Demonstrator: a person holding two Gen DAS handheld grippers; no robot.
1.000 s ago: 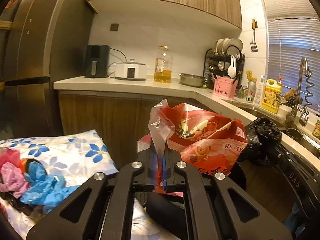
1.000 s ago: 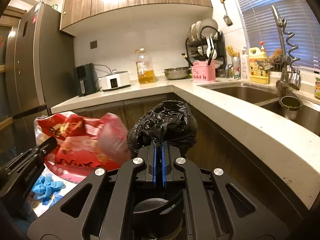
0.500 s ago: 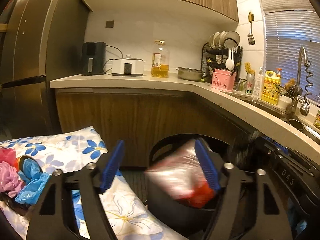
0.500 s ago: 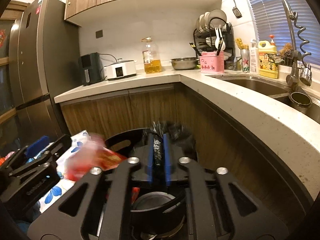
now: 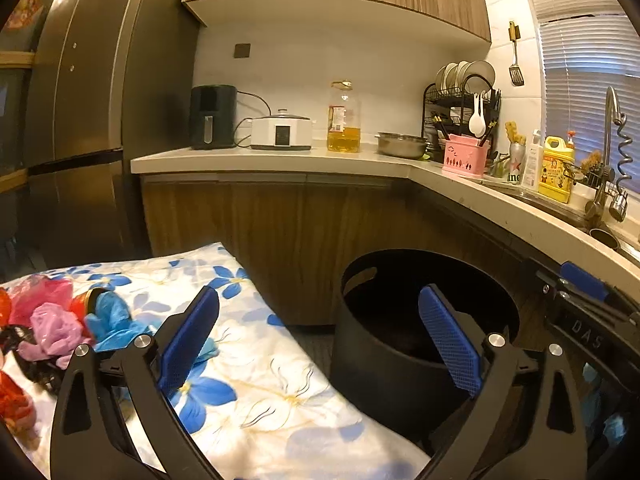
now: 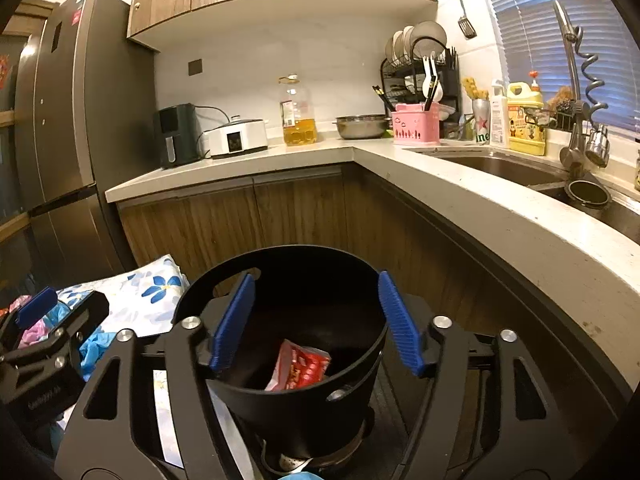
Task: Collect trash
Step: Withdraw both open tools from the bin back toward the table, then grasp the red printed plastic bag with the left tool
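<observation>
Blue ribbed pads are facing each other across a wide gap on both tools; neither is gripping anything.

Left gripper (image 5: 318, 340): jaws spread wide and empty, hanging between the floral cloth (image 5: 256, 384) and the black bin (image 5: 400, 372), its right pad sitting over the bin's mouth.

Right gripper (image 6: 314, 322): jaws likewise wide and empty, hovering directly above the same bin (image 6: 304, 404).

Bin contents: a red snack wrapper (image 6: 300, 370) is lying at the bottom. Any other contents are lost in the dark interior.

Trash remaining: crumpled pink plastic (image 5: 50, 332), blue plastic (image 5: 110, 320) and red scraps (image 5: 14, 400) are sitting in a heap on the cloth's left edge, well apart from the bin. A dark, red-rimmed object among them cannot be identified.

Surroundings: a wooden cabinet run under a pale countertop (image 5: 280, 160), carrying an air fryer (image 5: 212, 122), a white cooker (image 5: 282, 134), an oil bottle (image 5: 344, 120) and a pink utensil caddy (image 5: 466, 158).

Risks, as judged: the heap is loose and tangled, so a pinch may be lifting several pieces with one dangling and dropping short of the bin; a low pinch may be catching the cloth itself and dragging the pile. With both tools crowding the bin, they may be knocking together or tipping it.
</observation>
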